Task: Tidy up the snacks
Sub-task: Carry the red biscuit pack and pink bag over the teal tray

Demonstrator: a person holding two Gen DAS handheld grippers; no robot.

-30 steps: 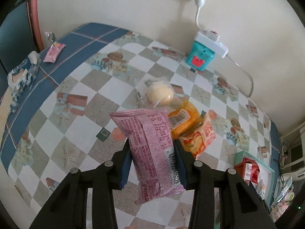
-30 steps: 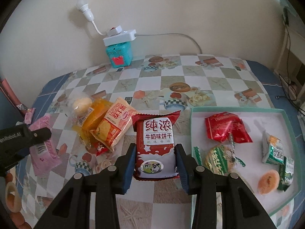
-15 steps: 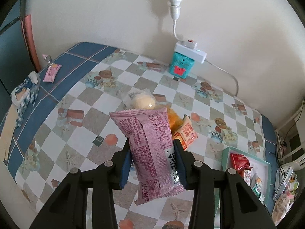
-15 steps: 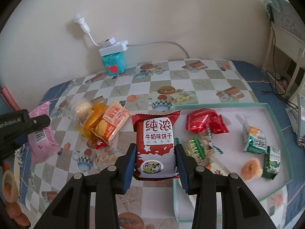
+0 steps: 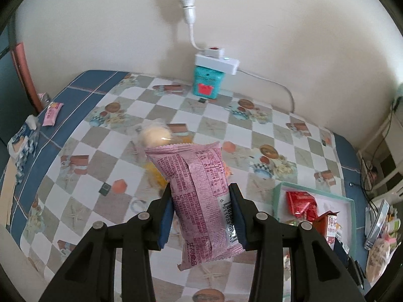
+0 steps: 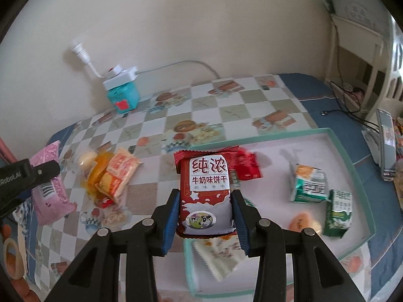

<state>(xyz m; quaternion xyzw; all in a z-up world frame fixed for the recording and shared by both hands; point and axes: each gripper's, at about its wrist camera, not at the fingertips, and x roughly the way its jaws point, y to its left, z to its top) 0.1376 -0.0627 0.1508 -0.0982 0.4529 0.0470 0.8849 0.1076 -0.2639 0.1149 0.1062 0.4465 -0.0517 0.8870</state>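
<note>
My left gripper (image 5: 201,196) is shut on a pink snack packet (image 5: 201,196), held above the checkered tablecloth. My right gripper (image 6: 206,203) is shut on a red and white milk biscuit packet (image 6: 207,188), held over the left edge of the teal-rimmed tray (image 6: 352,158). The tray holds several snacks: a red packet (image 6: 248,166), two green packets (image 6: 309,183) and an orange round one (image 6: 302,222). In the right wrist view the left gripper (image 6: 37,173) with its pink packet (image 6: 53,196) shows at the far left. A pile of orange and yellow snacks (image 6: 110,173) lies on the table.
A teal box (image 5: 206,84) with a white power strip and lamp socket stands by the wall. A small pink packet (image 5: 51,113) and a blue-white bag (image 5: 22,141) lie at the table's left edge. The tray (image 5: 352,216) shows at the right in the left wrist view.
Both grippers rose and shifted right with their packets. The tray has come nearer under the right gripper, and more of it shows in the left wrist view.
</note>
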